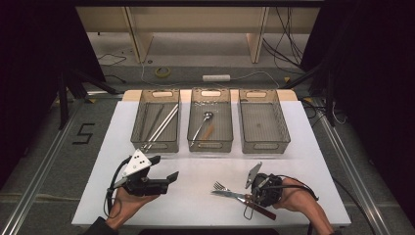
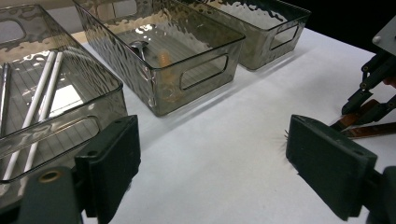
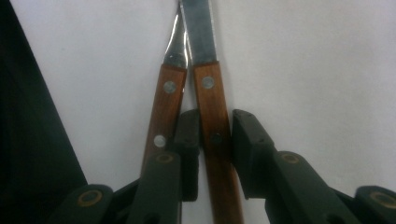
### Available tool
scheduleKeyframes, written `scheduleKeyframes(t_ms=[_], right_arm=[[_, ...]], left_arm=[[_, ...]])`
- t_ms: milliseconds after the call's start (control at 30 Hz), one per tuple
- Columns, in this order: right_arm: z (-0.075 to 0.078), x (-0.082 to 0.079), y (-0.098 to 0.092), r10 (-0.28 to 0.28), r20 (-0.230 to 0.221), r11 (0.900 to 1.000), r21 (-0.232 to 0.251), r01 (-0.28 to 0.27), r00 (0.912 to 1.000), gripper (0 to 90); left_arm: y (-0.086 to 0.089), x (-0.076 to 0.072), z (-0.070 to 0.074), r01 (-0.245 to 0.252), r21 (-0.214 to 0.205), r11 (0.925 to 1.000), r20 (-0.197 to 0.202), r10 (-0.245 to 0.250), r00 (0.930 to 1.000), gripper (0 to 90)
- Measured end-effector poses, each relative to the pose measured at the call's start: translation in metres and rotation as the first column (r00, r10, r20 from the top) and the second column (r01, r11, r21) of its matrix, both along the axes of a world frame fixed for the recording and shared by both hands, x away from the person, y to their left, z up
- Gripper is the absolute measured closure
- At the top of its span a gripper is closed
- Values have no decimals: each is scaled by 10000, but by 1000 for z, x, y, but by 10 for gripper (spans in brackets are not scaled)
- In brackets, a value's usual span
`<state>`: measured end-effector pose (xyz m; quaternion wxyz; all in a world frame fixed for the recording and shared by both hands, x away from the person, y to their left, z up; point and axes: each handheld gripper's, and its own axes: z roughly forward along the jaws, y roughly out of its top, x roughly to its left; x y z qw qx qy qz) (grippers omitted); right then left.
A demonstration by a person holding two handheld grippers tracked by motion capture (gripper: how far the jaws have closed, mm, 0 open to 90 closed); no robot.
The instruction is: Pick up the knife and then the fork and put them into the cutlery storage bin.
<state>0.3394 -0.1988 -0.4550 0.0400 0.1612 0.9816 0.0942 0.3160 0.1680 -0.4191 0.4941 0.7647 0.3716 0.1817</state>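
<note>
Right gripper (image 3: pixel 215 140) fingers (image 3: pixel 250 140) closed round knife handle (image 3: pixel 212 107) beside fork (image 3: pixel 163 107), near-right on worktop (image 1: pixel 303 147); to be clamped squarely, fork excluded; left gripper (image 2: pixel 210 172) fingers apart, idle.

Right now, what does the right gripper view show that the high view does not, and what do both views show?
The right gripper view alone shows the round rivets in the wooden handles, and that the right gripper has its pads around the knife handle, with the fork handle lying outside them. The high view alone shows the three bins, the spoon, the chopsticks and the left gripper, open and empty. Both show the knife, the fork, the right gripper and the white table.
</note>
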Motion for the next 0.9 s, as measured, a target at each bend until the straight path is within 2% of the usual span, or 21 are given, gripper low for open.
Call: scheduleKeyframes(t_ms=[200, 300, 467, 700, 900], right_arm=[[0, 1, -1, 319, -50, 9995, 65, -318, 9995, 769], [1, 1, -1, 343, -66, 9994, 61, -342, 9994, 770], [7, 0, -4, 248, 73, 9991, 355, -251, 9997, 772], [20, 4, -13, -413, 302, 9900, 1362, 368, 9987, 773], [28, 12, -22, -1319, 433, 9703, 2099, 1200, 9903, 773]], left_arm=[[0, 0, 0, 6, 40, 10000, 17, -6, 10000, 175], [1, -1, 0, -4, 33, 10000, 21, 4, 10000, 175], [1, -1, 0, -12, 43, 10000, 28, 12, 10000, 176], [2, -1, 1, -42, -45, 10000, 69, 43, 10000, 175], [4, -1, 2, -118, -276, 9995, 141, 122, 9998, 175]])
